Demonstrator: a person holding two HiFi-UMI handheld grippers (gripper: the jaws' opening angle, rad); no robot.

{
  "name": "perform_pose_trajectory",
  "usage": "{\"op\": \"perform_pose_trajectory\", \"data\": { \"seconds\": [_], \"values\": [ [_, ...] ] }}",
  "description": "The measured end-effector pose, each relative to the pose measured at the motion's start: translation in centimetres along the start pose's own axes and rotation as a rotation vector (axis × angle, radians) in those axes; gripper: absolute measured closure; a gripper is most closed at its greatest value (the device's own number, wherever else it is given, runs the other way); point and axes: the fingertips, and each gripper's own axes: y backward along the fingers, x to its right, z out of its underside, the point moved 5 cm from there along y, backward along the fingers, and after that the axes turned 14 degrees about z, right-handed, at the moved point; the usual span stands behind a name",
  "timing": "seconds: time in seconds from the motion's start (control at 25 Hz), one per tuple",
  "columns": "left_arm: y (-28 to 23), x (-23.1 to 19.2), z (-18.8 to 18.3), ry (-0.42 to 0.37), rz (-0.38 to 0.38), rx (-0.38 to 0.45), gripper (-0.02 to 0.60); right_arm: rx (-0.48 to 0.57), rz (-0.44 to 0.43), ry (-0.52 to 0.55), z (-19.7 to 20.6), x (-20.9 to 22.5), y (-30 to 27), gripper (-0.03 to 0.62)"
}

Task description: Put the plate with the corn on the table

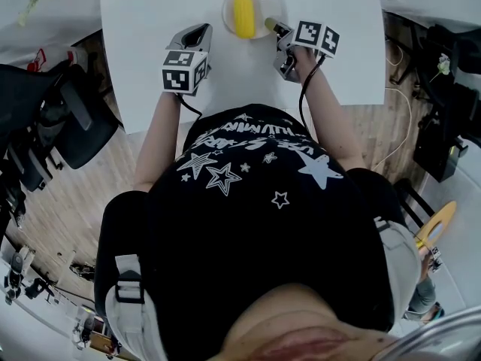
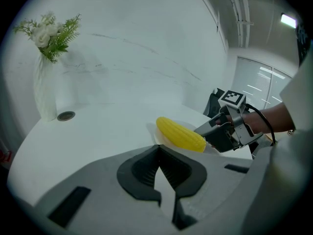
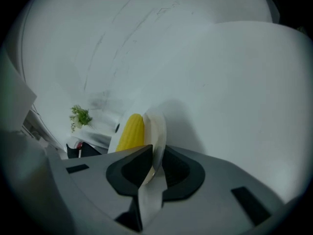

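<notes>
Plate (image 1: pixel 269 0) with corn (image 1: pixel 243 11) lies on white table (image 1: pixel 143 74). Right gripper (image 1: pixel 272 27) pinches its near rim, jaws barely apart. Left gripper (image 1: pixel 200 31) closed, empty. Advice: spread jaws fully, then withdraw level without nudging the rim.

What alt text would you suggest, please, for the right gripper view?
The dark grey jaws of the right gripper close on the rim of a clear round plate that carries a yellow corn cob. Behind lies a white tabletop, with a bunch of green sprigs far off at the left.
</notes>
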Motion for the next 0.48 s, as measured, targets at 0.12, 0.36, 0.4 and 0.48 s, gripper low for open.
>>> {"op": "perform_pose_trajectory", "data": {
  "seconds": [0.12, 0.36, 0.4, 0.48],
  "values": [
    [-0.16, 0.23, -0.19, 0.002, -0.004, 0.004, 0.575, 0.005, 0.113, 0.1, -0.14, -0.01, 0.19, 0.506],
    [-0.11, 0.47, -0.61, -0.009, -0.012, 0.016, 0.575, 0.005, 0.226, 0.204, -0.41, -0.01, 0.29, 0.47],
    [0.01, 0.41, -0.61, -0.009, -0.013, 0.017, 0.575, 0.006, 0.233, 0.213, -0.4, -0.13, 0.22, 0.467],
    [0.25, 0.36, -0.54, -0.009, -0.014, 0.017, 0.575, 0.007, 0.241, 0.224, -0.31, -0.35, 0.11, 0.465]
  ]
}}
